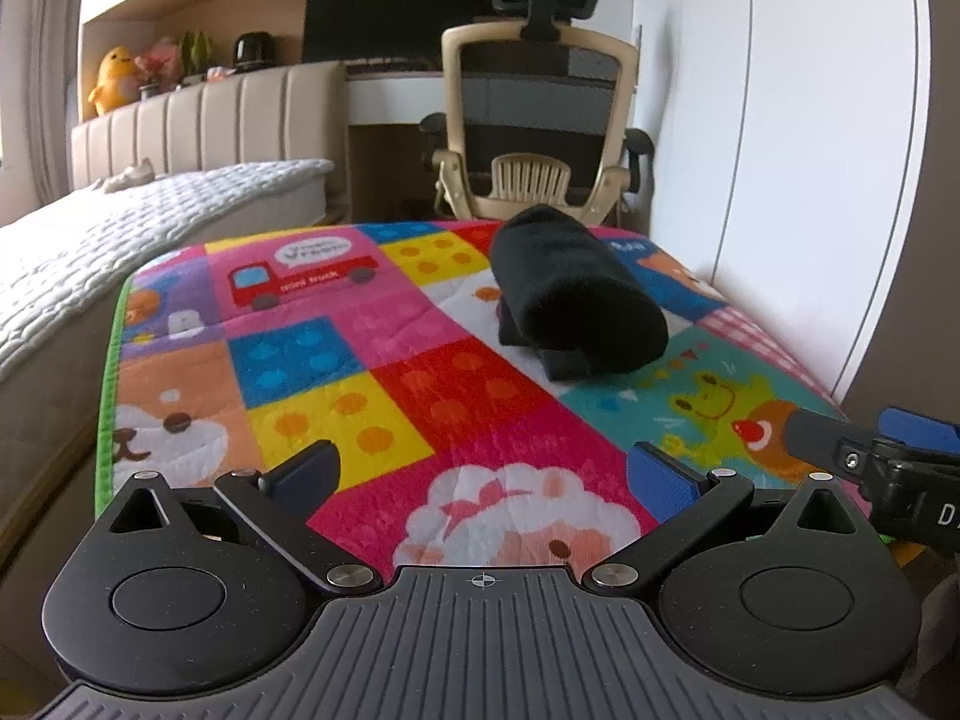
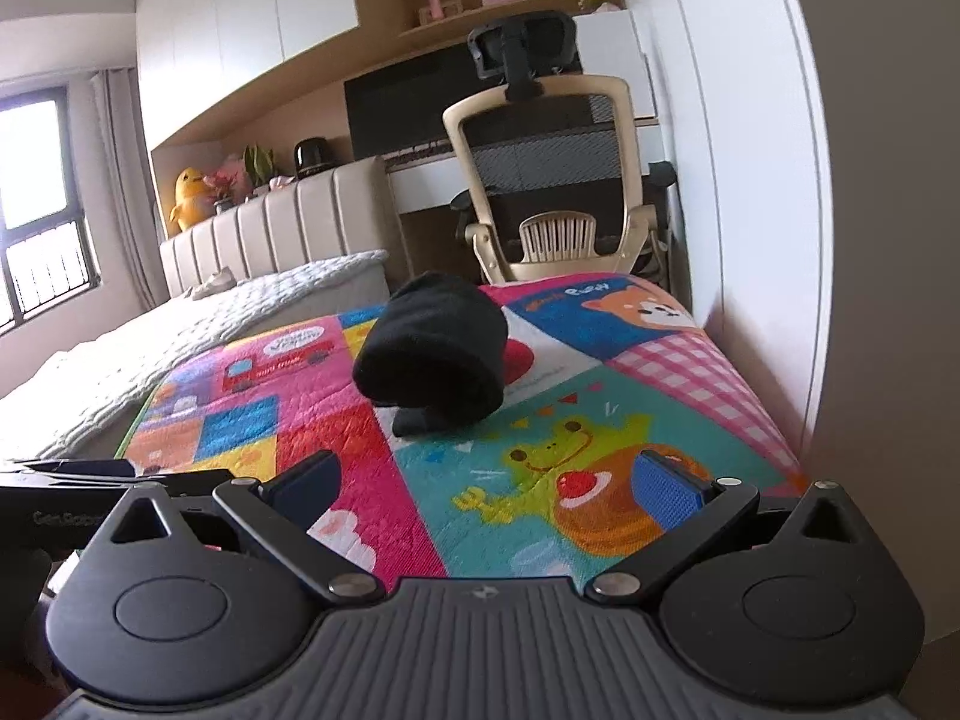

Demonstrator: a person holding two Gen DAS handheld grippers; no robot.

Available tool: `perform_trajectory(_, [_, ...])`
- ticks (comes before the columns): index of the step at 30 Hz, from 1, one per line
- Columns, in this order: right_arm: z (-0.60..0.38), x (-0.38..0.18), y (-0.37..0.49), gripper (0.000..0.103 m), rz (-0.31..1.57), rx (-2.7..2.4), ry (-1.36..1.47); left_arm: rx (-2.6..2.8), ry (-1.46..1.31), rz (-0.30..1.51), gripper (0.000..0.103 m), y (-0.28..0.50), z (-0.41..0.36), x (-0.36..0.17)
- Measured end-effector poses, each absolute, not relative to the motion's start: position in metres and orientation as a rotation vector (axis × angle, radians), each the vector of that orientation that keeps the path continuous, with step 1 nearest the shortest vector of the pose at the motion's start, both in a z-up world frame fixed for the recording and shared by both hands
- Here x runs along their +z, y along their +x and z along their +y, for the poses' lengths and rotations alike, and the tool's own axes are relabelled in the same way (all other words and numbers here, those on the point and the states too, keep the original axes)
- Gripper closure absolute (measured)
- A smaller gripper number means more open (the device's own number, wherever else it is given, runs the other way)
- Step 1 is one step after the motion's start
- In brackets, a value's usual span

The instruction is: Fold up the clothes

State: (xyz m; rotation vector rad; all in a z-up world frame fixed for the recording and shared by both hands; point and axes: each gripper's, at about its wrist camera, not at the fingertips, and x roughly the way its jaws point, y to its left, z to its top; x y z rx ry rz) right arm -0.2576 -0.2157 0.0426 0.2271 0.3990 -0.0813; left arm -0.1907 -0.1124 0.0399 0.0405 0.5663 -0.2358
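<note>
A black garment (image 1: pixel 573 294), folded into a thick bundle, lies on the colourful cartoon mat (image 1: pixel 384 360) toward its far right part. It also shows in the right wrist view (image 2: pixel 435 351), on the mat (image 2: pixel 660 396). My left gripper (image 1: pixel 483 477) is open and empty, low over the mat's near edge, well short of the bundle. My right gripper (image 2: pixel 489 483) is open and empty, also near the front edge. The right gripper also shows in the left wrist view (image 1: pixel 870 444), at the right edge.
A beige office chair (image 1: pixel 534 120) stands beyond the mat's far edge at a desk. A bed with a white quilt (image 1: pixel 120 240) runs along the left. A white wall (image 1: pixel 780 150) borders the mat on the right.
</note>
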Motion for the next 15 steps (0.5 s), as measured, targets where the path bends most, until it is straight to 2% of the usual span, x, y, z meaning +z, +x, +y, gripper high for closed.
perform_trajectory(15, [-0.2151, 0.0396, -0.2527, 0.0, 0.44, -0.066, 0.222, -0.234, 0.033, 0.601, 0.0, -0.186, -0.1111, 0.0356])
